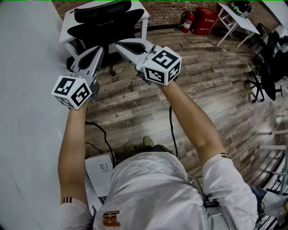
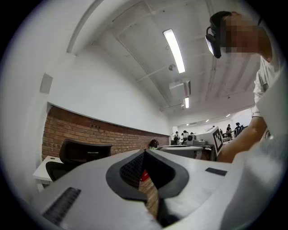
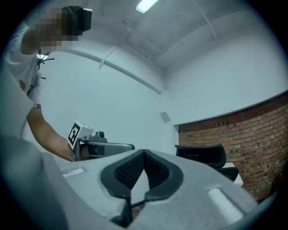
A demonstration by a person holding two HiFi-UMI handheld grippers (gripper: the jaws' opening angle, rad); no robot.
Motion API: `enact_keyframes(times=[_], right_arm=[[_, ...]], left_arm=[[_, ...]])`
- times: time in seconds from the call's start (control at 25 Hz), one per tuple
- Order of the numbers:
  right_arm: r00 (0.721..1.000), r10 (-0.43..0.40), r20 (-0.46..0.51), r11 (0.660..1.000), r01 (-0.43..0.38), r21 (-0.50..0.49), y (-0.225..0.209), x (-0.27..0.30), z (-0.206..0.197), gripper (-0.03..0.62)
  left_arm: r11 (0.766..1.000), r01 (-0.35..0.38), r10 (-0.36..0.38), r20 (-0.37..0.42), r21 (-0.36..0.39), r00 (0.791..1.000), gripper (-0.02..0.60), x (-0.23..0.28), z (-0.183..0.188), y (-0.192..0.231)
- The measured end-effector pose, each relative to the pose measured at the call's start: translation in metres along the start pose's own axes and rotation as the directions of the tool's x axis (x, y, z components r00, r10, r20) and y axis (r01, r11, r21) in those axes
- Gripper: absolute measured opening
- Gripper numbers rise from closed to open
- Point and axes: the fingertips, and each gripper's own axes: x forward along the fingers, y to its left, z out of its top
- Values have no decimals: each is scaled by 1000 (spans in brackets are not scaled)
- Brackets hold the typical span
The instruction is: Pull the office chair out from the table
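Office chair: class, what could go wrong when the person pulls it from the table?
Both the left gripper and right gripper are shut and short of the office chair; unopened, they may only nudge it. It sits pushed in at the table; a skewed pull might snag. A cable lies by the person's feet: stepping back could trip.

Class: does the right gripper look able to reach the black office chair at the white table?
Probably yes: the right gripper points toward the black office chair, backrest facing it, and nothing stands between them. Its shut jaws would need opening first.
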Motion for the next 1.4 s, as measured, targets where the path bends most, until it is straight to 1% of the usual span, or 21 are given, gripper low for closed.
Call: enact_keyframes(times=[0.28, 0.56, 0.72, 0.88, 0.96, 1.12, 1.28, 1.4], right_arm=[[999, 32, 25, 999, -32, 0, 3, -2, 4, 2], [999, 41, 29, 999, -41, 1, -15, -12, 1, 2], [998, 63, 31, 998, -63, -4, -27, -16, 0, 2], [995, 99, 17, 995, -99, -24, -39, -15, -4, 2], [994, 106, 5, 994, -106, -34, -48, -12, -6, 2], [995, 101, -9, 994, -102, -37, -67, -1, -8, 2], [996, 88, -33, 995, -90, -53, -83, 25, -15, 2], [996, 66, -54, 996, -70, -64, -100, 46, -22, 2]], left_arm=[[1000, -15, 15, 0, 0, 1000, 0, 1, 0, 2], [999, -52, 52, 10, -2, 999, 0, 13, -5, 3], [997, -80, 80, 1, 12, 997, 0, 22, -8, 5], [991, -126, 126, -14, 38, 992, 1, 27, -9, 14], [988, -144, 145, -17, 46, 989, 0, 29, -9, 21], [986, -158, 161, -44, 61, 986, 0, 34, -12, 43], [984, -147, 156, -85, 102, 984, 0, 34, -19, 80], [982, -141, 154, -98, 123, 983, 0, 37, -21, 115]])
